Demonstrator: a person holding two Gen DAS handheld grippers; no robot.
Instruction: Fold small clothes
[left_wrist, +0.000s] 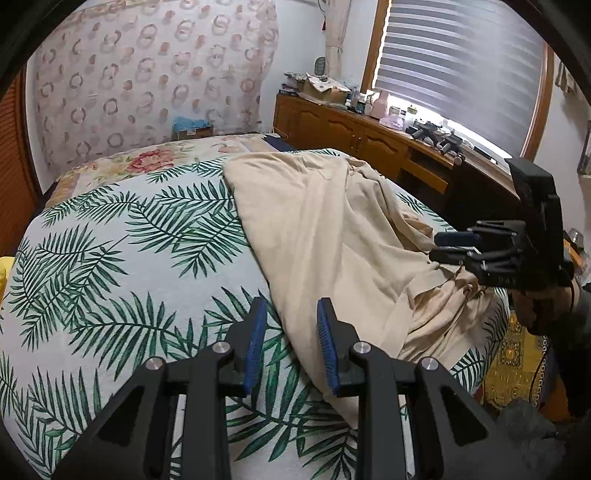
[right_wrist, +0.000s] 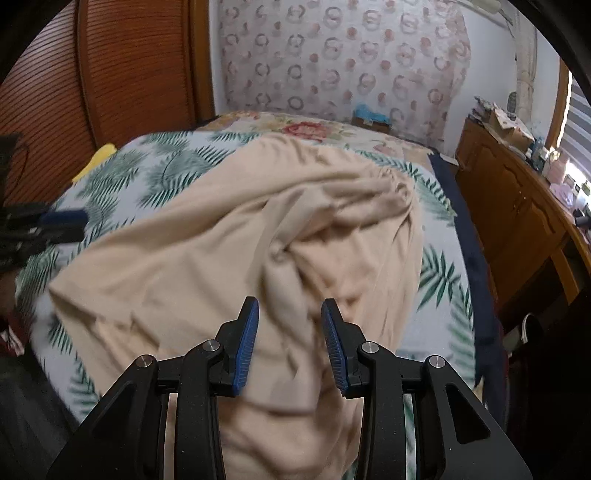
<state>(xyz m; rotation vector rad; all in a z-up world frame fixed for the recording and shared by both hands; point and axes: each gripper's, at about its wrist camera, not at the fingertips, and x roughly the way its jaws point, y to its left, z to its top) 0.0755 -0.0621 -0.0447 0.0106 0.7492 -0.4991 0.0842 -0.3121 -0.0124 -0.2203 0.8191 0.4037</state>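
Beige garment (left_wrist: 332, 236) lies rumpled, creased across the leafy bedspread (left_wrist: 122, 266).

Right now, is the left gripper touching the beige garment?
Cannot tell. In the left wrist view the open left gripper overlaps the beige garment's edge; no contact or gap shows.

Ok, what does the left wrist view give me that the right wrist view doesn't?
Only the left wrist view: the window blind and the right gripper, open, side-on at the garment's bunched right edge. Only the right wrist view: the wooden slatted door and the left gripper at the frame's left edge. Both: the beige garment rumpled on the palm-leaf bedspread, and the wooden dresser.
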